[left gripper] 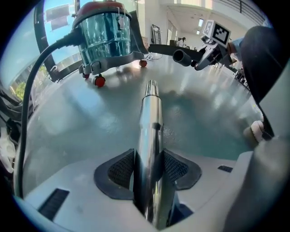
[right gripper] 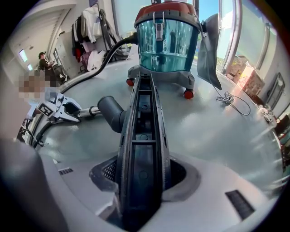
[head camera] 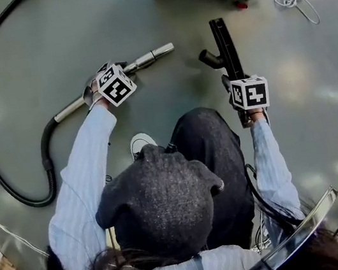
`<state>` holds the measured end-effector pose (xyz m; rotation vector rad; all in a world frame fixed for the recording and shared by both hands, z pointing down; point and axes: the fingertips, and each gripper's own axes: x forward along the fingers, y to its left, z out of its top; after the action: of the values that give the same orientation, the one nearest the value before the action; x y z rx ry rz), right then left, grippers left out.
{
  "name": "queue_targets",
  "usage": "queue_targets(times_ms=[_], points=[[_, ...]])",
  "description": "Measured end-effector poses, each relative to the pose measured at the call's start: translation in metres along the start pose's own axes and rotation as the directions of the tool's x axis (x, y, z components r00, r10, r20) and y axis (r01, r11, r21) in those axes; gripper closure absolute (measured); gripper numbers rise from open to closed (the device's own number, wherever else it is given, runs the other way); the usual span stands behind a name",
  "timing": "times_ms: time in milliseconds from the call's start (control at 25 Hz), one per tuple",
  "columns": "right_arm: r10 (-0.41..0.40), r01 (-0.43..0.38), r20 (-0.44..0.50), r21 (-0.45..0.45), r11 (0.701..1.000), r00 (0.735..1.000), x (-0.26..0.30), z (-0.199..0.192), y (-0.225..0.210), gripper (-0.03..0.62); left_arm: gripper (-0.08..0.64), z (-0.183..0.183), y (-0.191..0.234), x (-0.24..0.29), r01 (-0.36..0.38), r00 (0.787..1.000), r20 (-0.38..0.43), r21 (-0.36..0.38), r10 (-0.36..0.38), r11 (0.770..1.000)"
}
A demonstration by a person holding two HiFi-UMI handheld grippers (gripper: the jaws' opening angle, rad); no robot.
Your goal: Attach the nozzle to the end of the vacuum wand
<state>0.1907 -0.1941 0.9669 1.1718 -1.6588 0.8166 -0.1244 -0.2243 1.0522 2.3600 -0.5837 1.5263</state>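
Both claws stood open, the left gripper astride the metal wand and the right gripper astride the black nozzle.

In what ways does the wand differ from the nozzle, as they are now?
The wand is a shiny round metal tube; the nozzle is a flat black plastic bar with a short side stub. The wand is joined to a black hose; the nozzle is joined to nothing. The wand lies between the jaws of the left gripper, the nozzle between those of the right gripper. Both are long, narrow, and not yet joined.
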Motion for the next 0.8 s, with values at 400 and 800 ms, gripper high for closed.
queue_targets(times_ms=[400,800], points=[[-0.099,0.095,-0.015,-0.194,0.976,0.995,0.013,0.012,0.001,0.385,0.391,0.017,-0.044,-0.017,0.085,0.995,0.035,0.080,-0.088,0.993],[-0.171,0.178,0.060,-0.499,0.848,0.983,0.014,0.026,-0.008,0.385,0.391,0.028,-0.056,-0.039,0.108,0.993,0.042,0.099,-0.112,0.989]])
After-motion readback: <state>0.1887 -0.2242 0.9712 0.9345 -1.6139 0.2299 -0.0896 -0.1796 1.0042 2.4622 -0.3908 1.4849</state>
